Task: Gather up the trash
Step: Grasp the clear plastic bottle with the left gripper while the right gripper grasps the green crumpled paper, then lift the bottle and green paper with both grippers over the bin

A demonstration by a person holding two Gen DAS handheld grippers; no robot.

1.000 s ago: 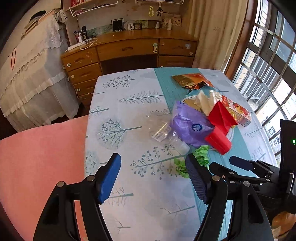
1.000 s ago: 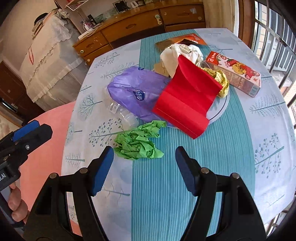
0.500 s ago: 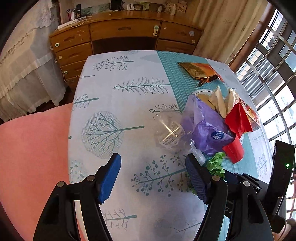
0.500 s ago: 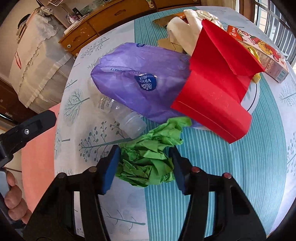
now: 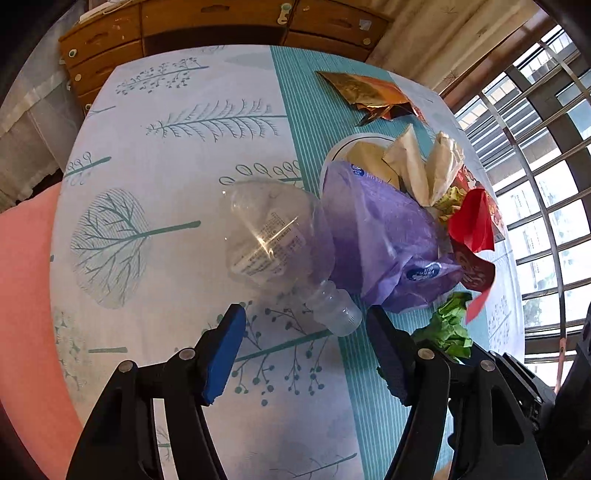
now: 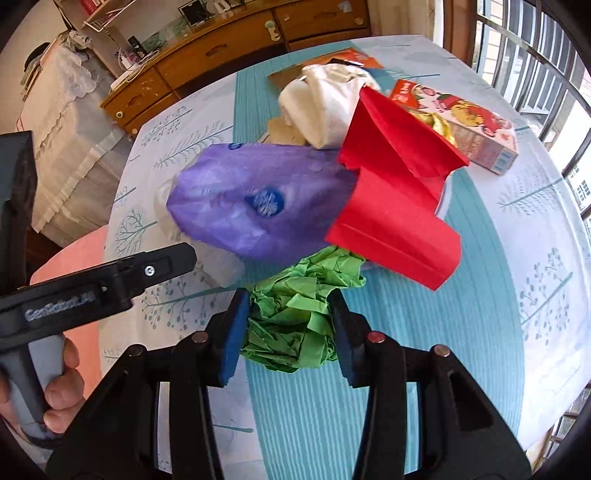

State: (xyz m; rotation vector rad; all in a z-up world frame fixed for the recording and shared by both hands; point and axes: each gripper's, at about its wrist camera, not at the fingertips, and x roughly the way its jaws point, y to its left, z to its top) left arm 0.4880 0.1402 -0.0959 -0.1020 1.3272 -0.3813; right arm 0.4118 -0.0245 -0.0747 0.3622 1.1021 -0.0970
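A clear plastic bottle (image 5: 273,240) lies on the tree-print tablecloth (image 5: 177,147), its cap end toward me. My left gripper (image 5: 304,312) hangs just over that cap end; its jaws are closing, with the neck at their tips but untouched by the blue pads. A crumpled green paper ball (image 6: 291,317) sits between the pads of my right gripper (image 6: 288,295), which is closing and presses on it from both sides. The green paper (image 5: 448,325) also shows in the left wrist view. Behind it lie a purple plastic bag (image 6: 258,199) and a folded red paper (image 6: 395,206).
White crumpled paper (image 6: 325,103), a printed snack box (image 6: 461,125) and a gold wrapper (image 5: 373,92) lie further back, partly on a white plate (image 5: 354,142). A pink seat (image 5: 26,295) borders the table's left edge. A wooden dresser (image 5: 207,18) stands beyond; windows are on the right.
My right gripper came down around the green paper and closed on it. My left gripper dropped and tilted toward the bottle, and its jaws narrowed slightly.
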